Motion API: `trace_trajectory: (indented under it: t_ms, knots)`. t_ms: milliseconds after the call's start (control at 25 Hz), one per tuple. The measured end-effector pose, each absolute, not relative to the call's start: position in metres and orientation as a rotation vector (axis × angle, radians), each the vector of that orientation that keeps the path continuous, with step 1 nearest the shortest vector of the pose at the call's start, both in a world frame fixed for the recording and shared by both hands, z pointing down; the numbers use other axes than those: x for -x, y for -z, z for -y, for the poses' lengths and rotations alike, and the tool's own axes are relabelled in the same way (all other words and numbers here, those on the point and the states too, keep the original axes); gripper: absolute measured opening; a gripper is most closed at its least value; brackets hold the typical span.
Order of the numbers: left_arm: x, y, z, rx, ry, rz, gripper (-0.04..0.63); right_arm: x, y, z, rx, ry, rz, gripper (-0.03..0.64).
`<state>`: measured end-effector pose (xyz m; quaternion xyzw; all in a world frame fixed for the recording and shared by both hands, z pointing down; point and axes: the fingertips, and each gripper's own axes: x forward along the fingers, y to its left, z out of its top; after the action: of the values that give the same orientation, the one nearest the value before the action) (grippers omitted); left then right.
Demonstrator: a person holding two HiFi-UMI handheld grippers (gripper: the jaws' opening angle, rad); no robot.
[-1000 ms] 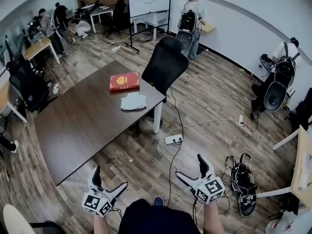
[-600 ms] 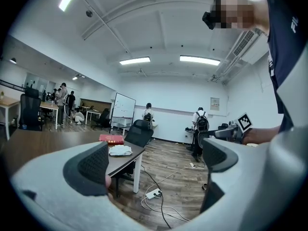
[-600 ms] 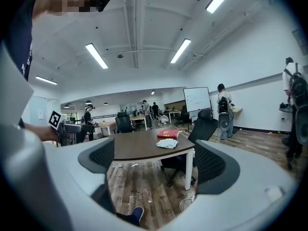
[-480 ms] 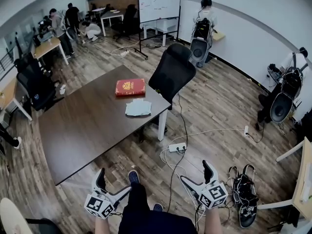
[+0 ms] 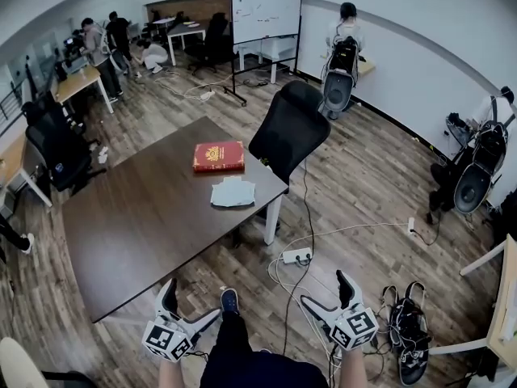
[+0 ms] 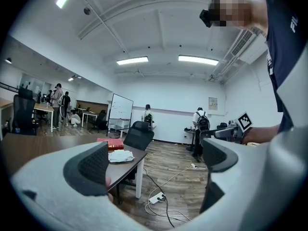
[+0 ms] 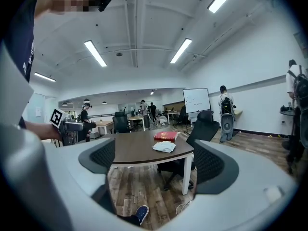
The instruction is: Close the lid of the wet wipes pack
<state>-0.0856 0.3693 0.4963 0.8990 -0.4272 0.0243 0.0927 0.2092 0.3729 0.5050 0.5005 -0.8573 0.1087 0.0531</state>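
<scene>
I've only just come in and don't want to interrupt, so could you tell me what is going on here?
A person holds a pair of tongs in each hand, low in front of the body, some way short of the table. The left tongs and the right tongs are both open and empty. The wet wipes pack lies untouched near the table's corner, close to a red book. Its lid is too small to make out from here.

A red book [image 5: 218, 156] lies near the far corner of the dark tabletop [image 5: 137, 217]. A black office chair [image 5: 289, 132] stands just beyond that corner, with a whiteboard [image 5: 265, 10] well behind the tabletop. A power strip [image 5: 296, 255] lies on the floor near the tabletop's leg.
</scene>
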Motion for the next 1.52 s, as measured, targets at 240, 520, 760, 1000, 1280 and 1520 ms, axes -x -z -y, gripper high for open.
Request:
trace_trajectory:
  t_ms: [240, 520, 760, 1000, 1280, 1520]
  knots:
    - [0.092, -0.505, -0.343, -2.665, -0.086, 1.252, 0.592, -0.2, -0.51, -0.347, -1.53, -0.347, 2.597, 0.514]
    - [0.099, -0.521, -0.312, -2.655, -0.116, 1.242, 0.592, -0.19, -0.52, -0.313, -1.504, -0.347, 2.585, 0.514]
    - [0.103, -0.529, -0.28, -2.637, -0.123, 1.224, 0.592, -0.18, -0.52, -0.278, -1.487, -0.347, 2.577, 0.515]
    - [0.108, -0.532, -0.241, -2.625, -0.134, 1.216, 0.594, -0.17, -0.518, -0.238, -1.462, -0.341, 2.563, 0.526]
    - [0.123, -0.526, -0.186, -2.62, -0.155, 1.195, 0.598, -0.151, -0.511, -0.187, -1.455, -0.369, 2.569, 0.544]
    - [0.131, -0.514, -0.131, -2.65, -0.151, 1.143, 0.6, -0.131, -0.499, -0.141, -1.472, -0.371, 2.565, 0.551]
